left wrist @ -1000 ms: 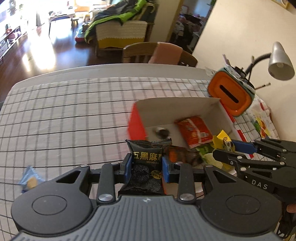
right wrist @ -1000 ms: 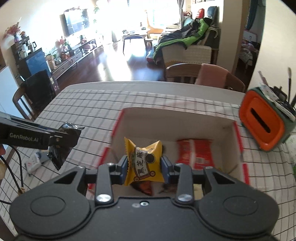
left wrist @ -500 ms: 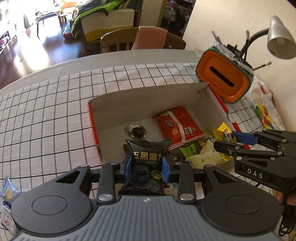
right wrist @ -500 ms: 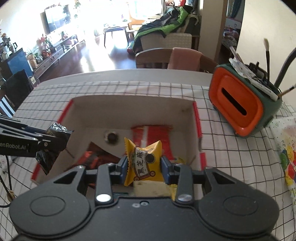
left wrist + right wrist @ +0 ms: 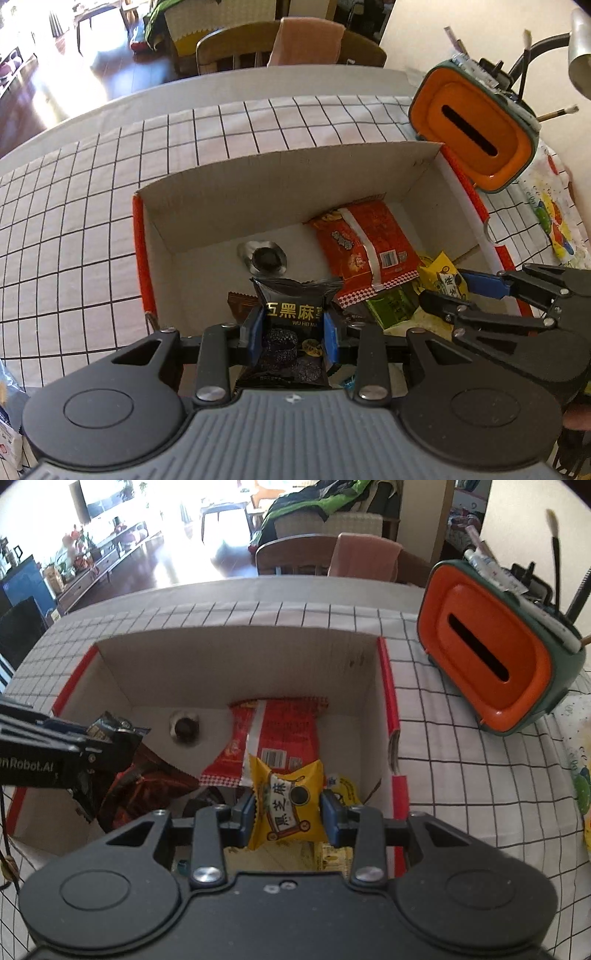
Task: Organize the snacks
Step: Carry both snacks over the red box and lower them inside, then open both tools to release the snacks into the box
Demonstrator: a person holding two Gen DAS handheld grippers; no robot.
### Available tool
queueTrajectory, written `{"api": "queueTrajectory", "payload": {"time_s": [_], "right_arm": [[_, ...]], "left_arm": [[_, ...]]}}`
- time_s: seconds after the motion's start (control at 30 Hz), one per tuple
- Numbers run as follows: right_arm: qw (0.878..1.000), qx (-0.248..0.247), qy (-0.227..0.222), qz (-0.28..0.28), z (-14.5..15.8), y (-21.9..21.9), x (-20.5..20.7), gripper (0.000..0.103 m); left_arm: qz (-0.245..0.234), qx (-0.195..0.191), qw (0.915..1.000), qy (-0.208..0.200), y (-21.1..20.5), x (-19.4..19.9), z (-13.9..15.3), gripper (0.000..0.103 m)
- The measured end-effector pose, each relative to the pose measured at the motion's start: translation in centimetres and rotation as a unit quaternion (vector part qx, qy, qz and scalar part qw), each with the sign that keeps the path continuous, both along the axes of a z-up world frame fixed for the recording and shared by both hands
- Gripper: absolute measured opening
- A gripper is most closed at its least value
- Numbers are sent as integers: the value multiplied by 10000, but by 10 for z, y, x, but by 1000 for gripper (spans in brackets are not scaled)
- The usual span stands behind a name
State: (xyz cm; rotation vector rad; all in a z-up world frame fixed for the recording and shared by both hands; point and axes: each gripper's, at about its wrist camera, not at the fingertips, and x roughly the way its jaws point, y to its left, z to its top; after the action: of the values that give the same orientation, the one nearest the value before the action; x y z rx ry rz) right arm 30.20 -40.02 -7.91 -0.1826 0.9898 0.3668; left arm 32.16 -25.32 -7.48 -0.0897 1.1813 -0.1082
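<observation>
The left gripper (image 5: 293, 330) is pinching a black packet (image 5: 293, 325) between its blue pads, and it hangs over the near left part of the box (image 5: 258, 184). The right gripper (image 5: 288, 812) is pinching a yellow packet (image 5: 286, 801) in the same way, over the near right part of the box. Both packets are above the box floor, not lying on it.

The box is open cardboard with red outer edges and it stands on the table (image 5: 74, 206), which has a checked cloth. Inside it, a red bag (image 5: 364, 245) lies flat toward the far right corner. A small round foil snack (image 5: 266, 256) lies near the middle of the floor. A green packet (image 5: 393, 306) lies at the near side, under the right gripper, and a dark red bag (image 5: 147, 790) lies at the near left corner.

Beyond the far right corner of the box, on the table, an orange holder (image 5: 487, 664) stands tilted, with brushes in its back part. At the far edge of the table there is a chair (image 5: 295, 555)
</observation>
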Motion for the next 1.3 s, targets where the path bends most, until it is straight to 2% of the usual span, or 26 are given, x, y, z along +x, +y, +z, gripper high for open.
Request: {"api": "queueTrajectory", "payload": {"time_s": [0.27,0.47,0.63,0.7,0.8,0.87,1.1,1.23,1.3], "right_arm": [[9999,39,126,101,-1,-1,4,36],[9995,239,220,34,0,-6,7,41],[9993,292,213,40,5,-5,0,44],[9992,327,196,75,9,-5,-4,46],[9989,426,157,114,15,-5,-9,53],[9988,480,88,92,20,-6,-14,63],[9981,614,-37,37,37,-8,-26,69],[9974,710,-105,73,48,-5,-37,79],[9970,748,-163,122,54,-1,-43,81]], "left_arm": [[-83,124,9994,317,-6,10,-9,32],[-194,318,9992,176,-12,7,-7,32],[-204,310,9993,-3,-10,0,-2,33],[-216,295,9993,-91,-8,-3,1,37],[-251,230,9991,-247,-5,-12,8,41],[-248,230,9988,-343,-3,-16,12,41],[-296,131,9969,-712,8,-39,34,47],[-333,84,9957,-859,17,-50,44,48],[-345,31,9951,-930,23,-55,48,55]]}}
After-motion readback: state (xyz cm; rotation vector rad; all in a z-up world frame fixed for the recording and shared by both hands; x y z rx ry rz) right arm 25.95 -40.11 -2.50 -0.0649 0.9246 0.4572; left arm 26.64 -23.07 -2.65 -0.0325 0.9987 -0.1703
